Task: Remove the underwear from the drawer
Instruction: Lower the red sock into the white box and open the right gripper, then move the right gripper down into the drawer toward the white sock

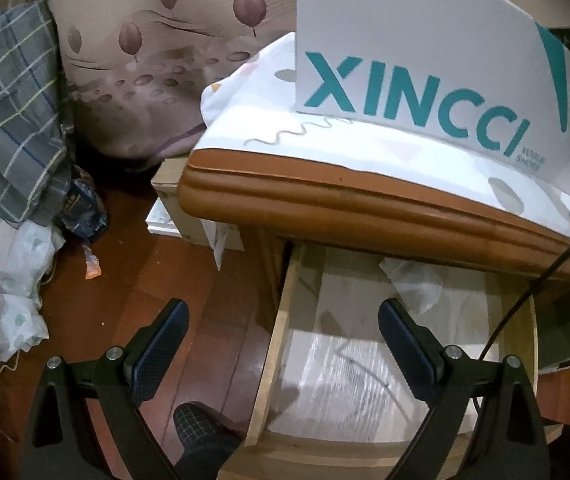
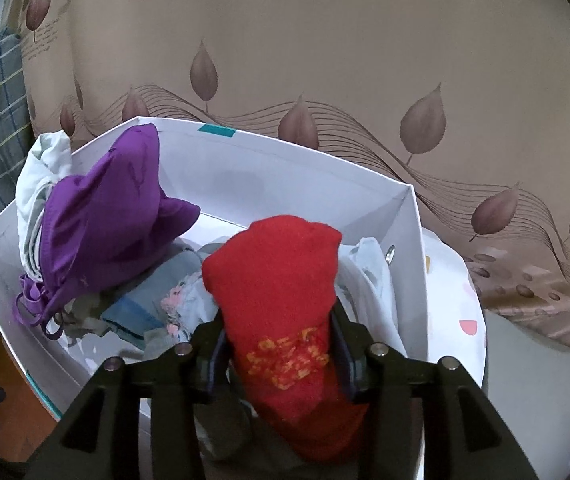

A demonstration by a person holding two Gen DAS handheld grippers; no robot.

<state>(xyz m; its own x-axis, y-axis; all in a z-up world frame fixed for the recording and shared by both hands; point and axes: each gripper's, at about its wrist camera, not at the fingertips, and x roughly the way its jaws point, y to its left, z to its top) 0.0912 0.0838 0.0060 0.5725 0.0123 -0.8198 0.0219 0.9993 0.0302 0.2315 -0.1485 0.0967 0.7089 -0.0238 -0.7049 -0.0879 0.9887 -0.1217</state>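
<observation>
My right gripper [image 2: 281, 336] is shut on a piece of red underwear [image 2: 277, 276] with orange lettering; the cloth bulges up between both pads, over a white shoe box [image 2: 305, 156]. Inside the box lie purple underwear [image 2: 113, 208], a blue piece [image 2: 133, 312] and pale floral cloth [image 2: 185, 300]. In the left wrist view the same box [image 1: 405, 52], printed XINCCI, stands on the cabinet top. Below it the wooden drawer [image 1: 281, 340] is pulled out, its bottom lined in white. My left gripper [image 1: 285, 340] hangs open over the drawer's left wall with nothing between its fingers.
A white patterned cloth [image 1: 365, 140] covers the brown padded cabinet top [image 1: 325, 196]. A leaf-print curtain [image 2: 365, 60] hangs behind. Checked bedding [image 1: 9, 120] and sheer fabric [image 1: 1, 280] lie at the left beside the dark wooden floor [image 1: 165, 280]. A slippered foot [image 1: 201, 424] stands near the drawer. A black cable [image 1: 525, 300] crosses the right.
</observation>
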